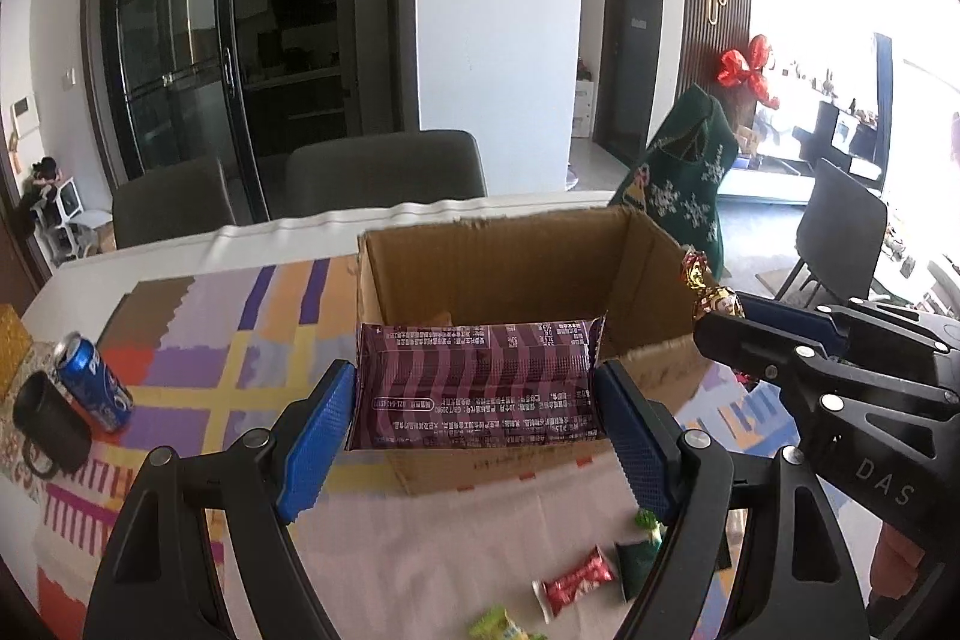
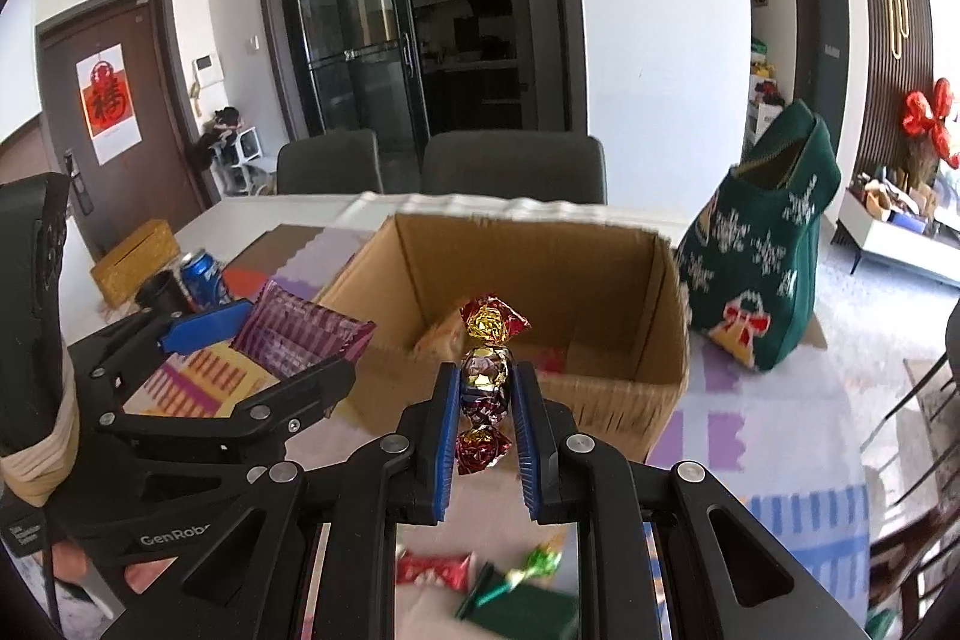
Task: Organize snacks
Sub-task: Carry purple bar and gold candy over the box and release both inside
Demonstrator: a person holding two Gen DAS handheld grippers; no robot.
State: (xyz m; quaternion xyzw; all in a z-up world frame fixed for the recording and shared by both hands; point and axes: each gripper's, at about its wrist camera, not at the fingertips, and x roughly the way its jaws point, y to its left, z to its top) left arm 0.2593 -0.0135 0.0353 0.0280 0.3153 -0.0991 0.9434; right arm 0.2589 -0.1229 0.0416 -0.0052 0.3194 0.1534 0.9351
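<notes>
Two hand-held grippers carry snacks toward an open cardboard box (image 1: 510, 274) on the worktop (image 1: 420, 538). The left gripper (image 1: 477, 415) has its fingers spread wide and pressed against both ends of a flat purple snack packet (image 1: 480, 388), held crosswise just short of the box's near wall. The right gripper (image 2: 486, 400) has its fingers squeezed nearly together on a foil-wrapped candy (image 2: 487, 370), whose twisted ends stick out above and below the blue pads (image 2: 447, 430).

To finish the drop well, each load should probably clear the near rim and sit over the box's hollow before the fingers let go; the wide packet likely needs tilting to slip in without catching the edge.

The packet is glossy, crinkly film with wavy stripes and small print. The candy is a round lump in crumpled red-and-gold foil. The box is plain corrugated card with a rough-torn rim. More wrapped sweets (image 1: 576, 580) lie loose below the left fingers.
</notes>
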